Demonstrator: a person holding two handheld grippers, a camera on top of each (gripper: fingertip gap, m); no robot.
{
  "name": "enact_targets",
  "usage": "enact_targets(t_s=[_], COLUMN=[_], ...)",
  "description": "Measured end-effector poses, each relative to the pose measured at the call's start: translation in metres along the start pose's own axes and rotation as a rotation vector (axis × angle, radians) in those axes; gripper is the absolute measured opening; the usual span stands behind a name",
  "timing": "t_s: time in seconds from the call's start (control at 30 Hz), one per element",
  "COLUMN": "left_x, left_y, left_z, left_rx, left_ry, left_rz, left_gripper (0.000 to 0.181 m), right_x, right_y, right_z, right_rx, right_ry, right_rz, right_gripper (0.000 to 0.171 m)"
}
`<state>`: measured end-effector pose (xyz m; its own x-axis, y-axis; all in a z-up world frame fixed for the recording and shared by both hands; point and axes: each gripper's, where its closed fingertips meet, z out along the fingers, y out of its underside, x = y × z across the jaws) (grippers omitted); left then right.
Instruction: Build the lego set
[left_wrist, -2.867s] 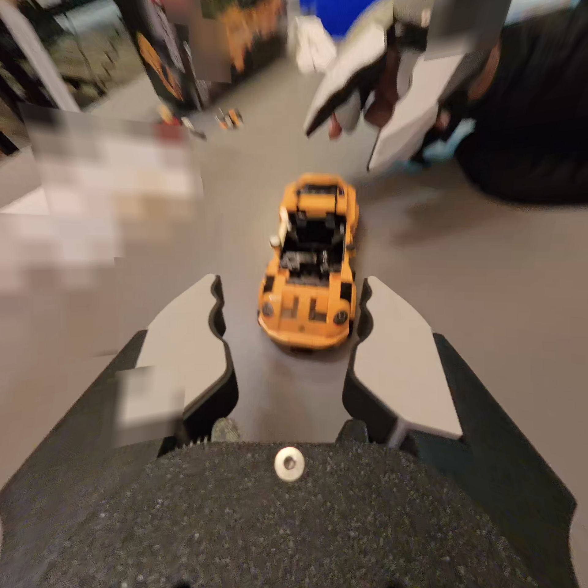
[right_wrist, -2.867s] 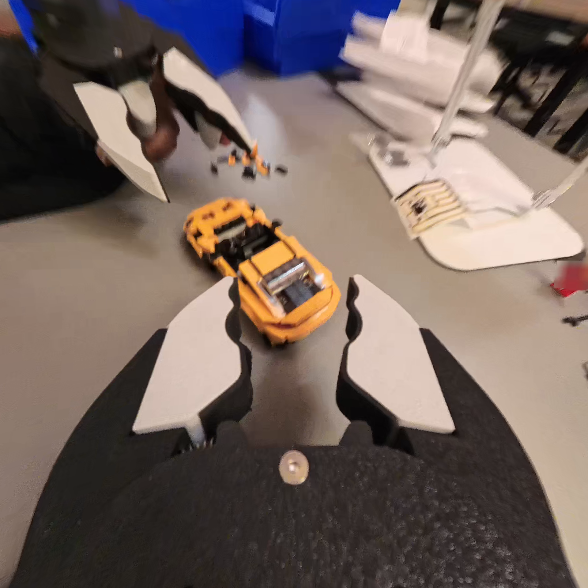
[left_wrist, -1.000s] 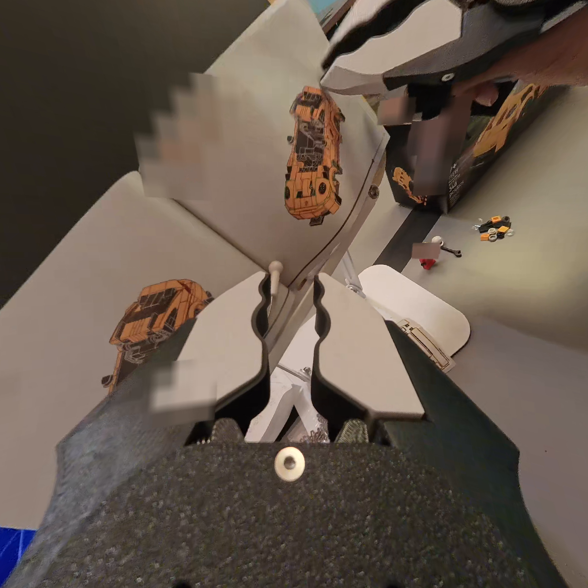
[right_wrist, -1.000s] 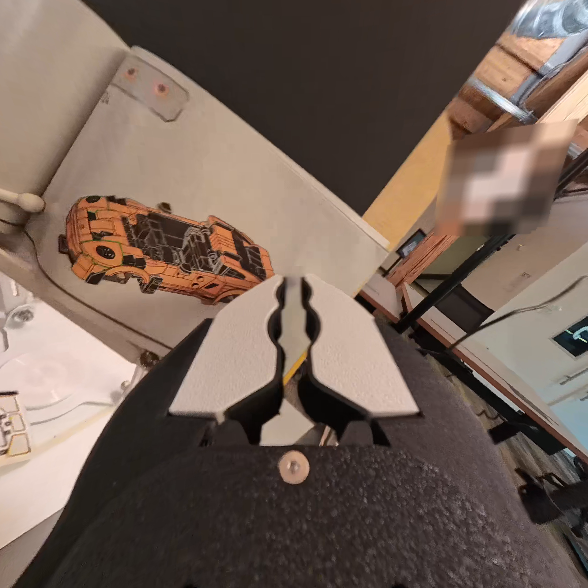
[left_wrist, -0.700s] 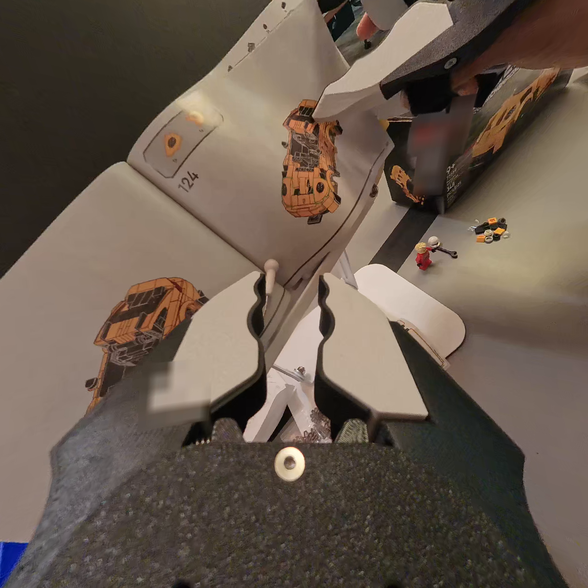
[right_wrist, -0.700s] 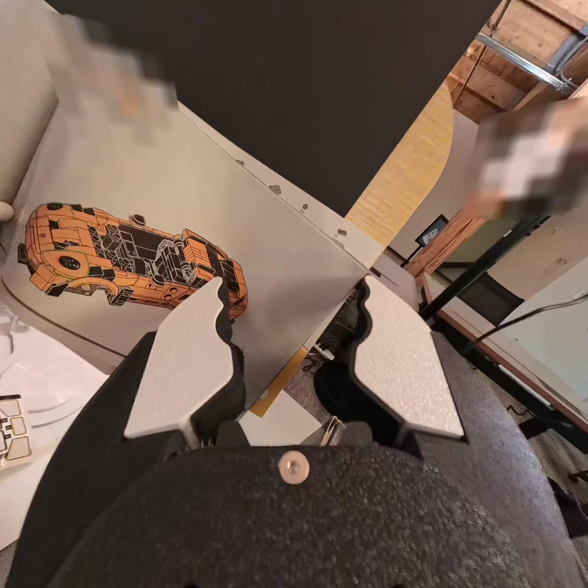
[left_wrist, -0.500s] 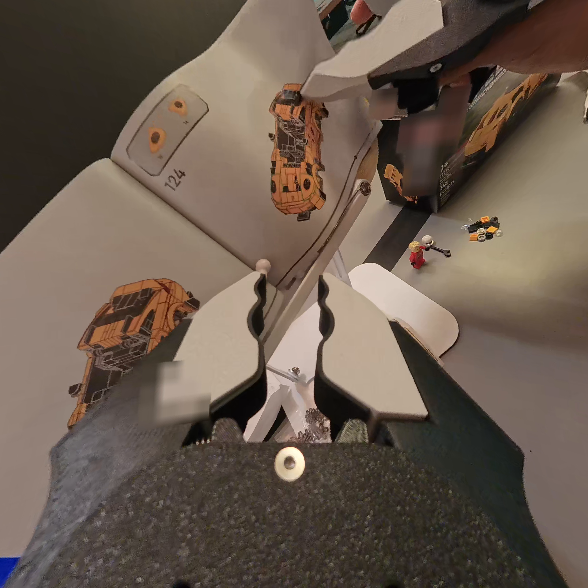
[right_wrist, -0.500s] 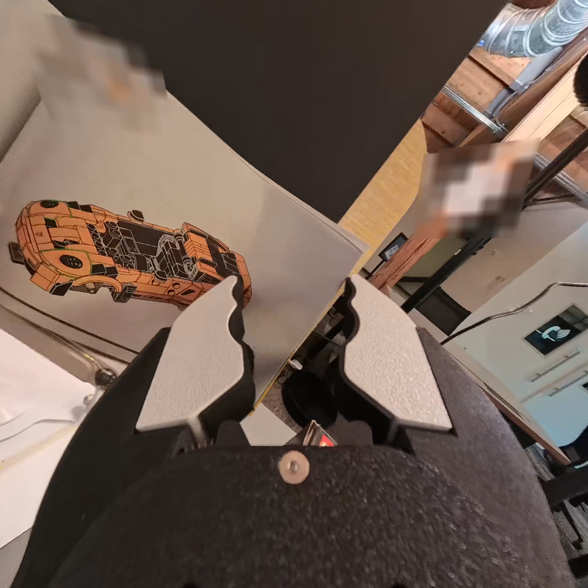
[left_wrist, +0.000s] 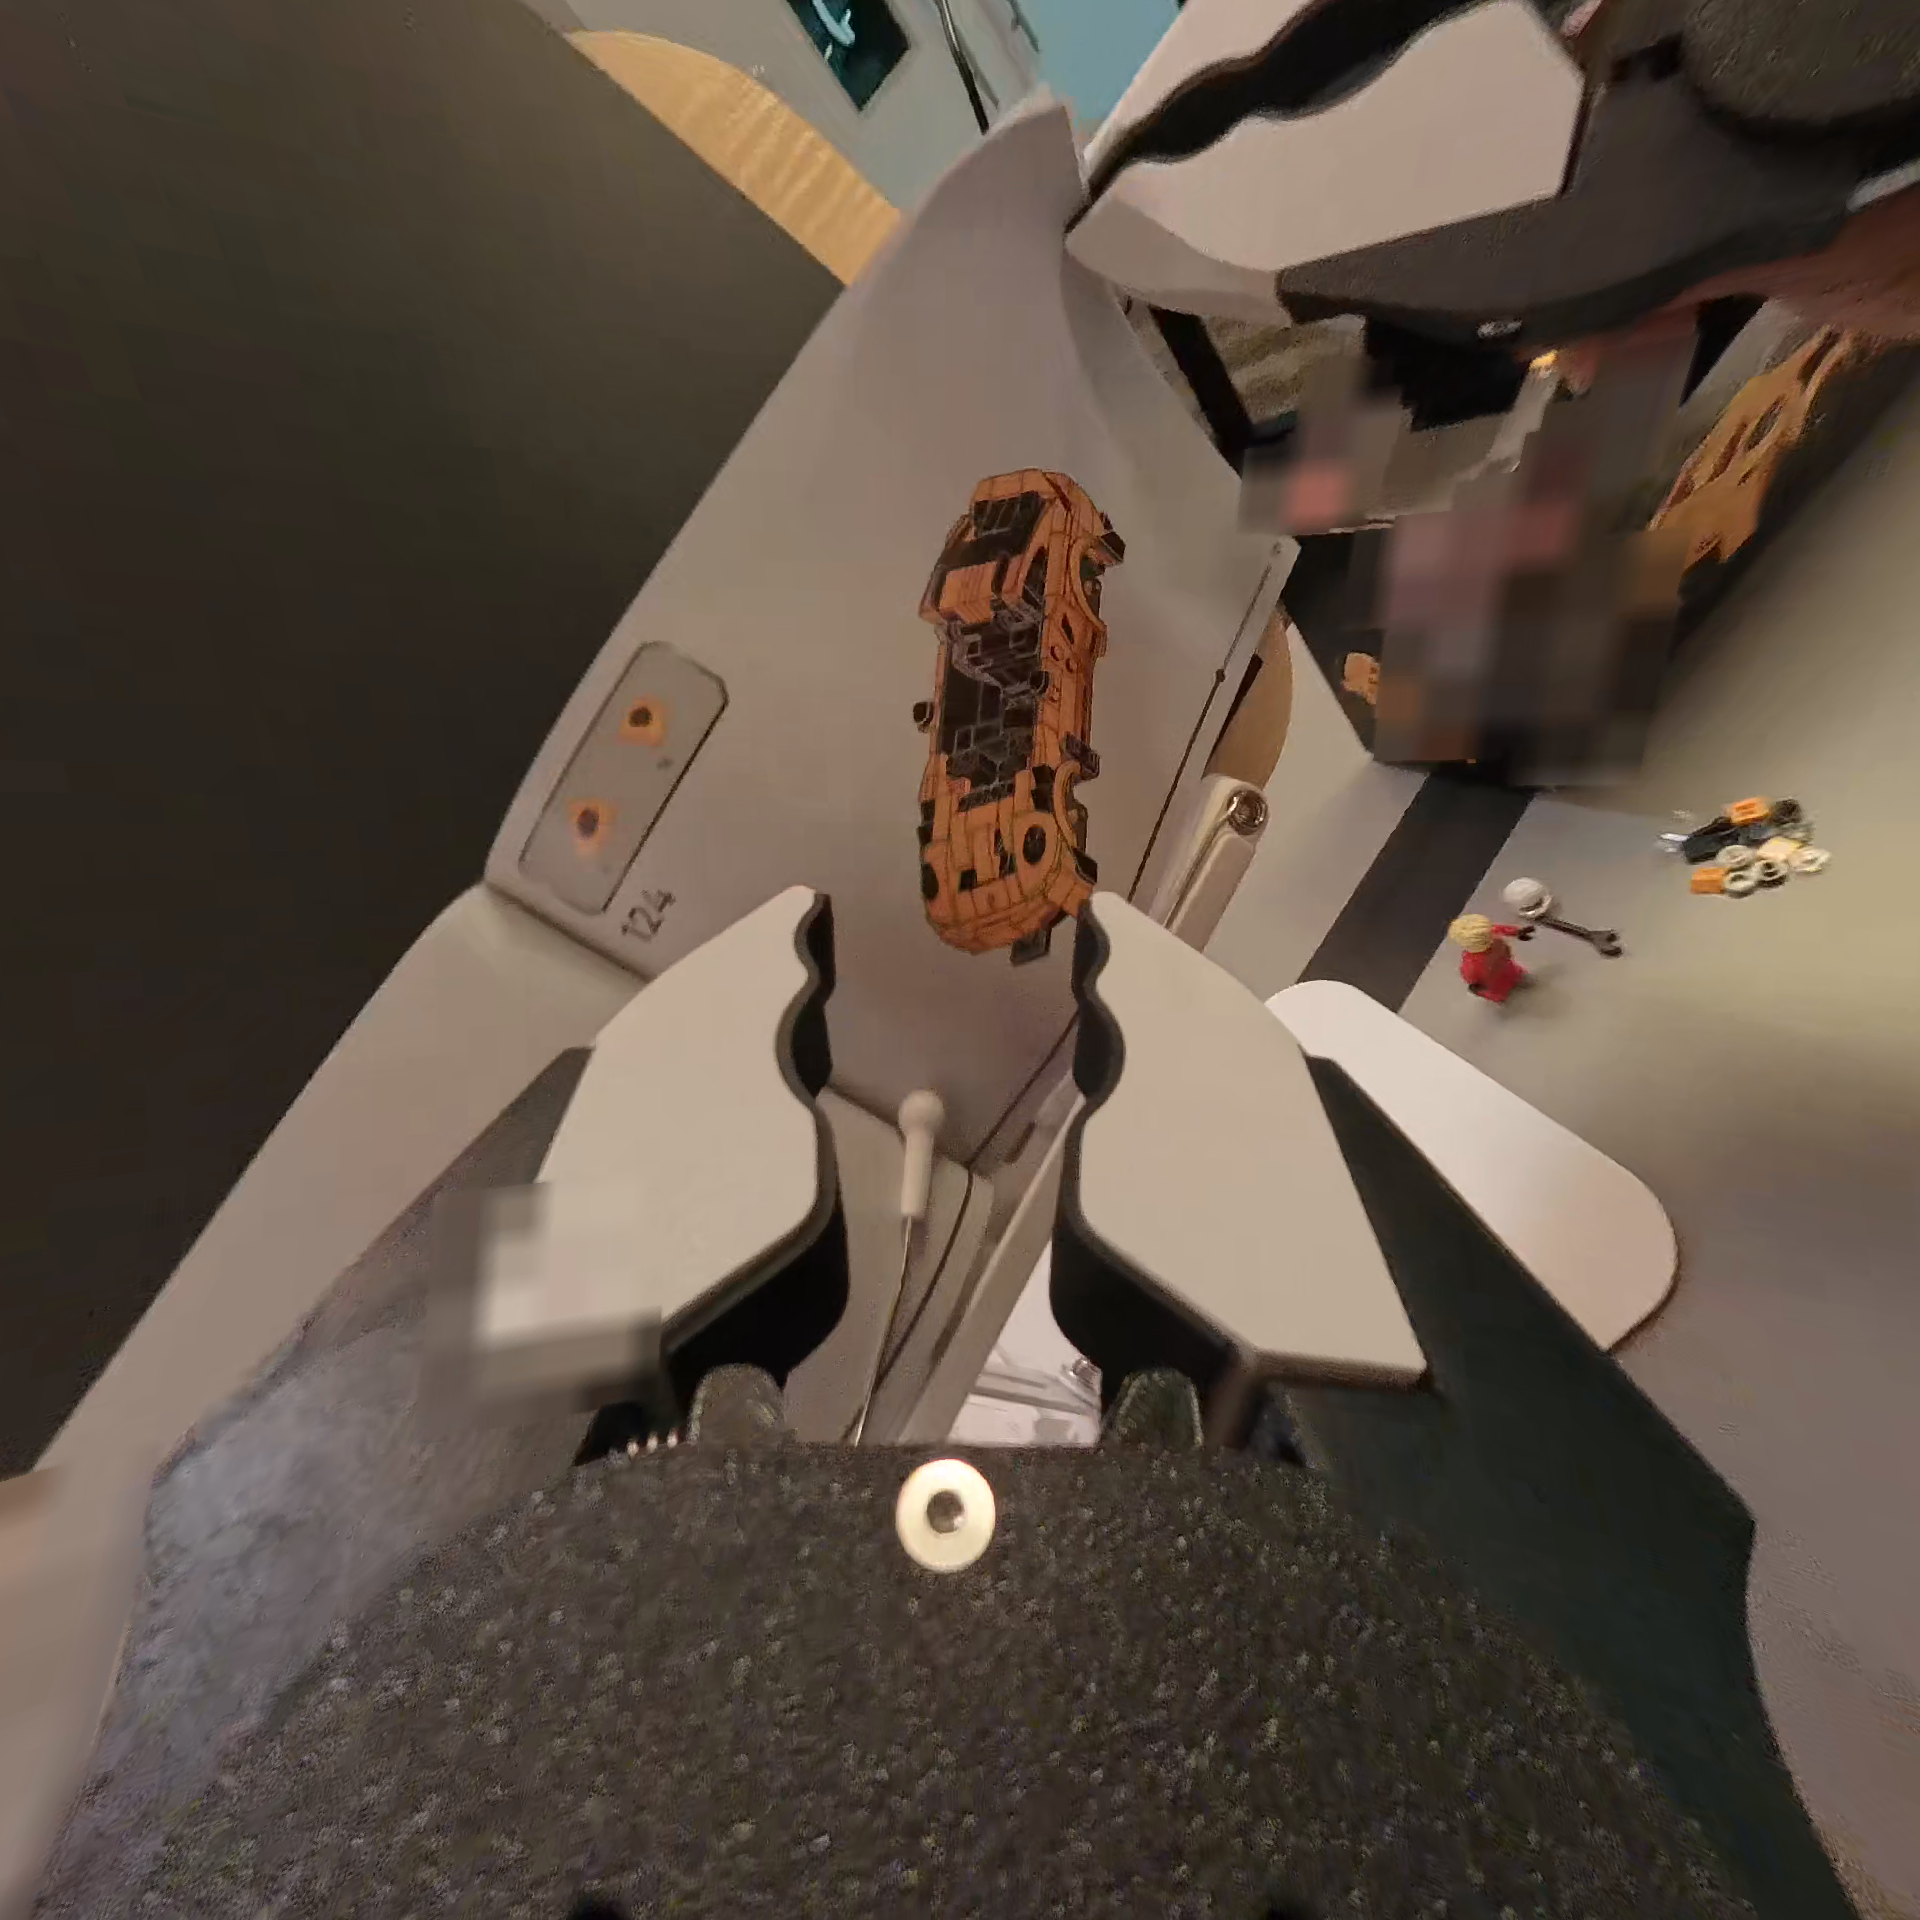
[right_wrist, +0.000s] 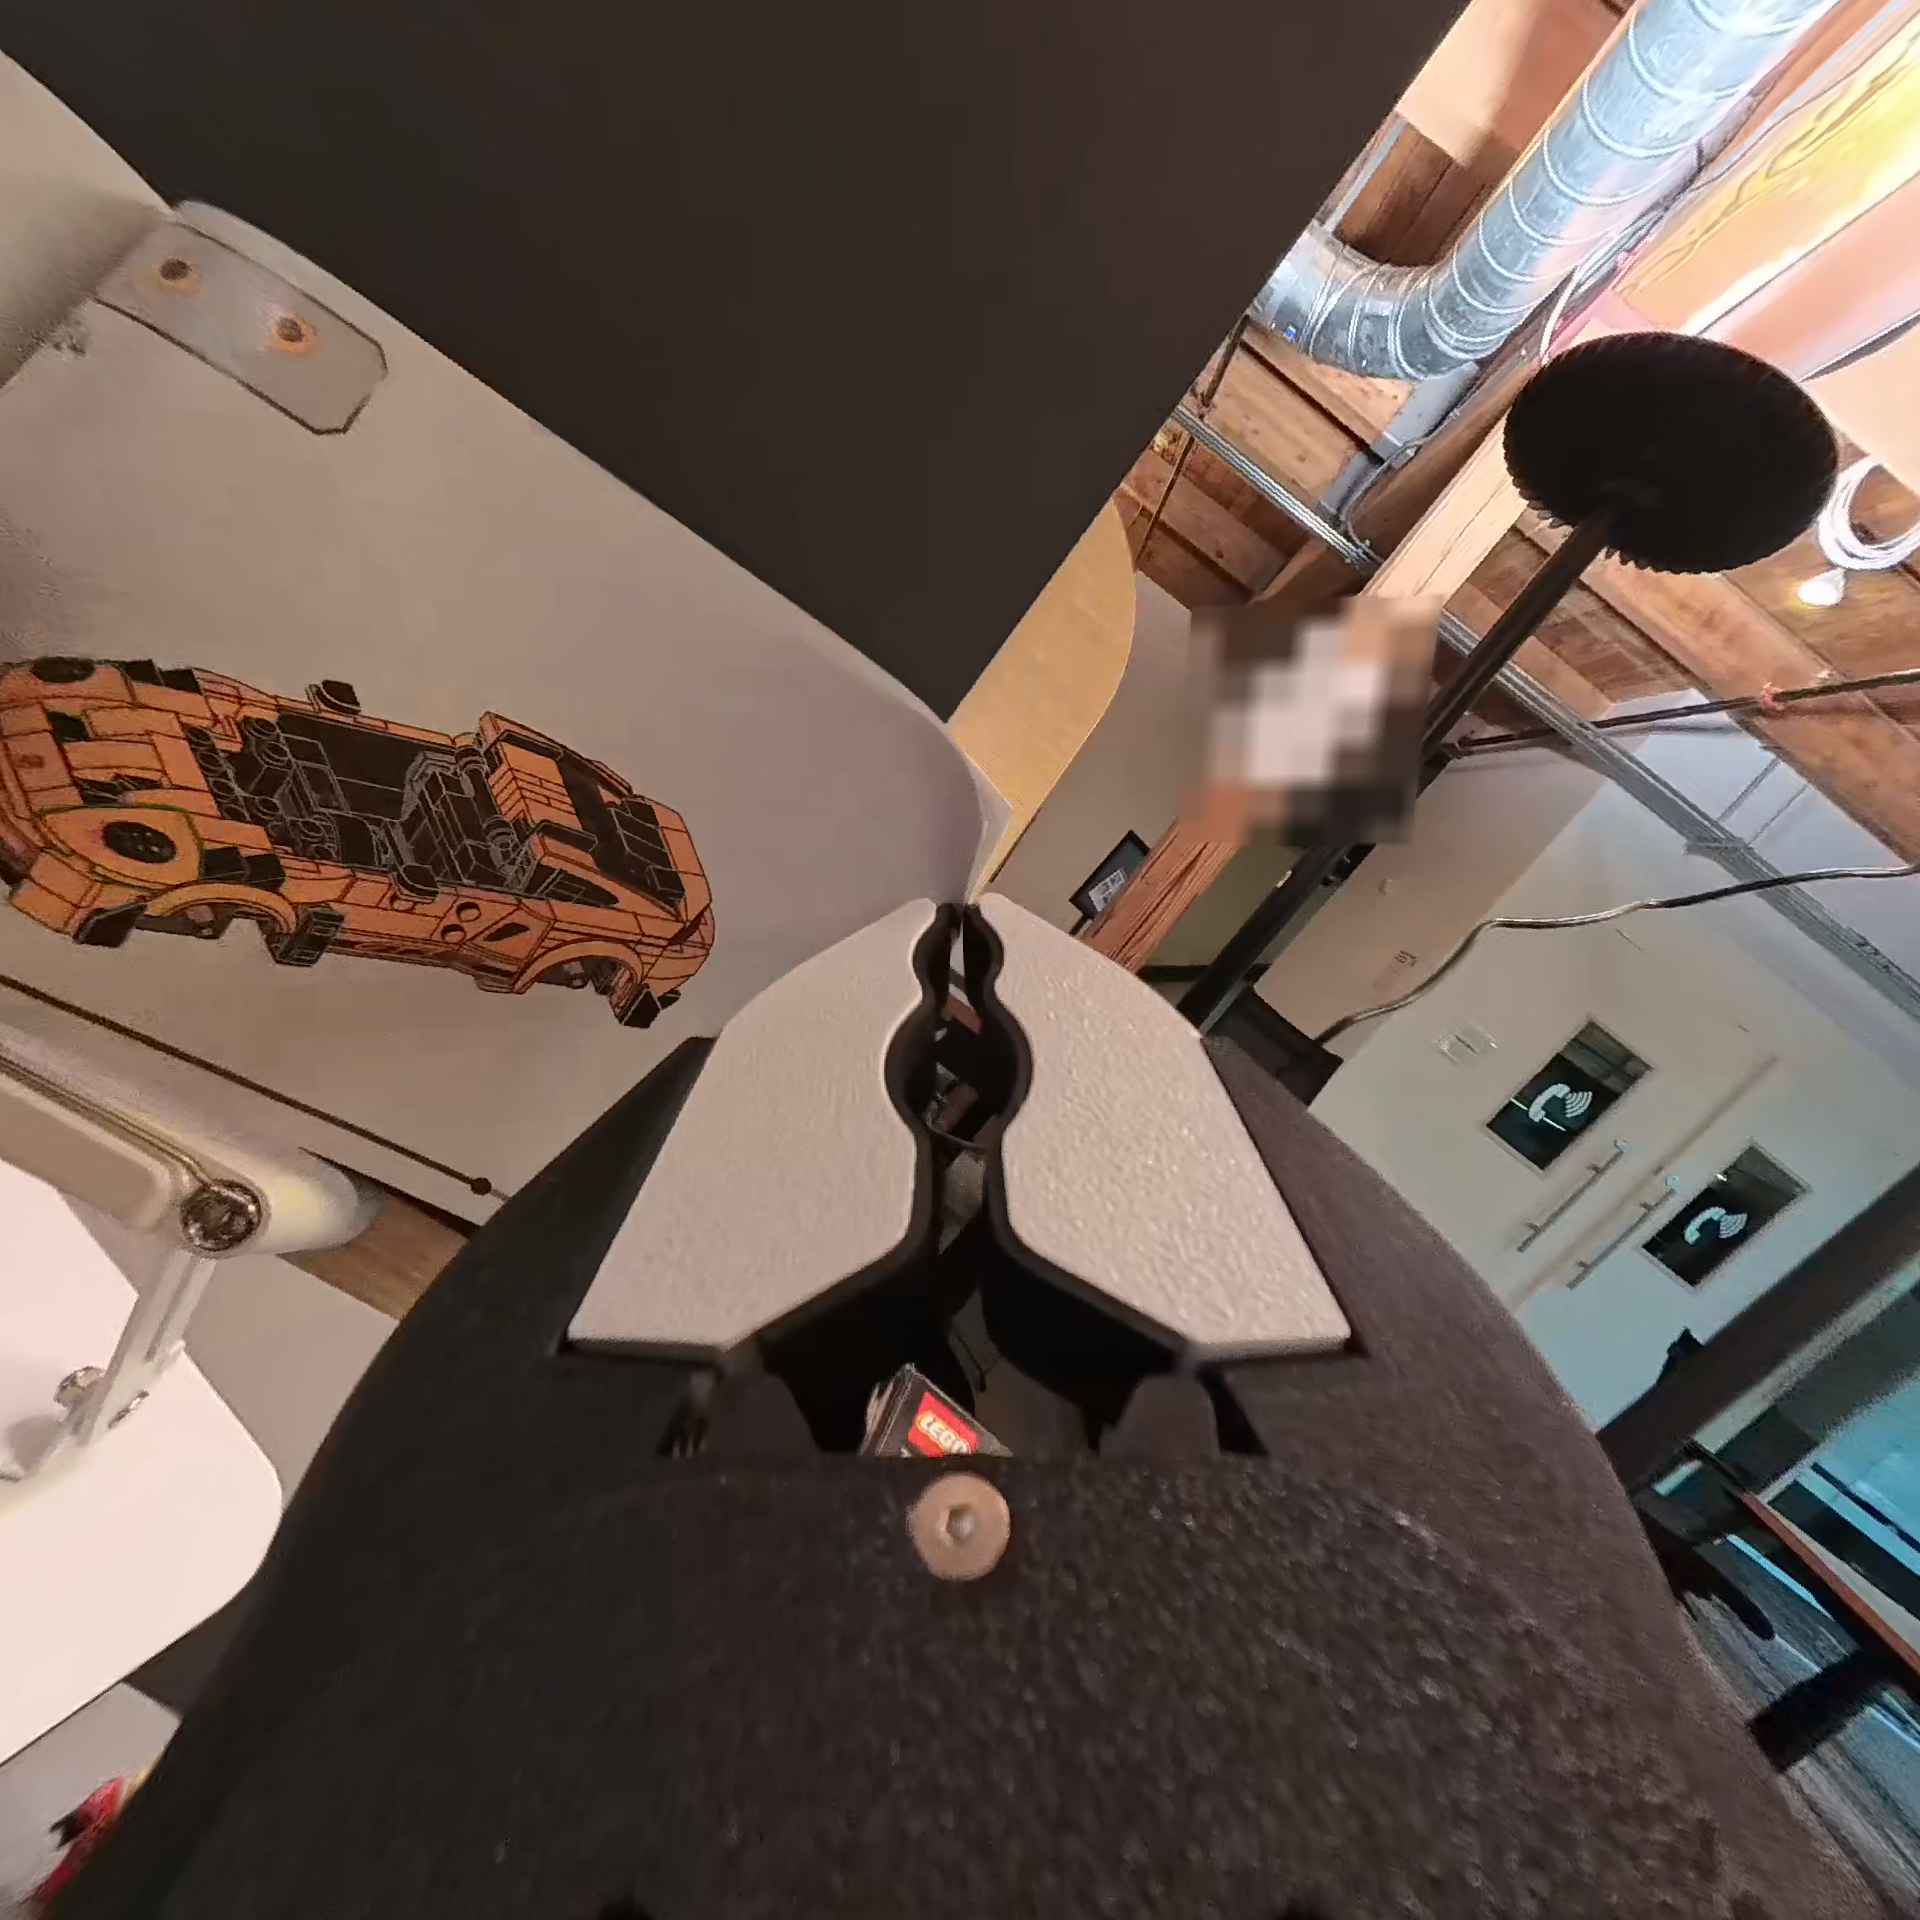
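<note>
The instruction booklet (left_wrist: 831, 582) stands open on a white book stand (left_wrist: 1455, 1143). Its right page shows an orange car drawing (left_wrist: 1008, 717). My left gripper (left_wrist: 951, 914) is open in front of the booklet's spine, with the stand's ball-tipped page clip (left_wrist: 920, 1117) between its fingers and nothing held. My right gripper (right_wrist: 961, 914) is shut on the outer edge of the right page (right_wrist: 416, 582), which curls toward it. It also shows in the left wrist view (left_wrist: 1299, 197) at the page's top corner. The built car is out of view.
On the grey table right of the stand are a red minifigure (left_wrist: 1491, 951), a small wrench (left_wrist: 1579, 930) and a small pile of loose pieces (left_wrist: 1756, 842). The dark set box (left_wrist: 1745, 447) stands behind them. The stand's clip arm (right_wrist: 208, 1210) shows lower left. Some 15 cm of space lies between my two pairs of fingers.
My right gripper let go of the page, opened, then shut again on its outer edge, and the page now curls. My left gripper has opened wider and moved closer to the spine.
</note>
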<state>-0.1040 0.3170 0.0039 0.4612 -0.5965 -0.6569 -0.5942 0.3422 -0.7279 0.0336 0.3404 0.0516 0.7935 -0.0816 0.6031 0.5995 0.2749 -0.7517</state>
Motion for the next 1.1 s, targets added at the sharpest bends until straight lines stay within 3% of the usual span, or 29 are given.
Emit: enact_targets(t_s=[0.1,0.23,0.4,0.57,0.67,0.77,0.93,1.0,1.07,1.1], left_x=[0.005,-0.004,-0.006,-0.005,-0.004,-0.005,-0.008,-0.008,-0.009,-0.009], left_y=[-0.001,0.021,0.022,0.023,0.025,0.026,0.029,0.03,0.033,0.033], left_z=[0.015,0.032,0.032,0.029,0.028,0.026,0.023,0.021,0.02,0.02], left_rx=[-0.056,-0.179,-0.175,-0.166,-0.169,-0.152,-0.139,-0.134,-0.134,-0.131], left_ry=[-0.017,-0.124,-0.107,-0.08,-0.053,-0.026,-0.026,-0.028,-0.032,-0.031], left_rz=[0.079,0.246,0.151,0.133,0.116,0.077,0.054,0.06,0.064,0.062], left_gripper=[0.051,0.048,0.038,0.038,0.038,0.038,0.036,0.035,0.034,0.034], right_x=[-0.003,0.004,-0.023,-0.06,-0.067,-0.067,-0.076,-0.079,-0.083,-0.085], right_y=[-0.003,-0.002,-0.012,0.013,0.018,0.018,0.02,0.02,0.02,0.02], right_z=[-0.006,-0.015,-0.019,0.02,0.032,0.033,0.031,0.029,0.026,0.024], right_rx=[0.017,0.022,0.033,-0.18,-0.209,-0.208,-0.198,-0.191,-0.183,-0.183], right_ry=[-0.037,-0.037,-0.128,-0.326,-0.368,-0.375,-0.404,-0.418,-0.427,-0.437], right_rz=[0.037,0.08,0.023,-0.002,-0.056,-0.051,-0.03,-0.018,-0.025,-0.029], right_gripper=[0.003,0.007,0.037,0.104,0.114,0.111,0.083,0.053,0.039,0.024])
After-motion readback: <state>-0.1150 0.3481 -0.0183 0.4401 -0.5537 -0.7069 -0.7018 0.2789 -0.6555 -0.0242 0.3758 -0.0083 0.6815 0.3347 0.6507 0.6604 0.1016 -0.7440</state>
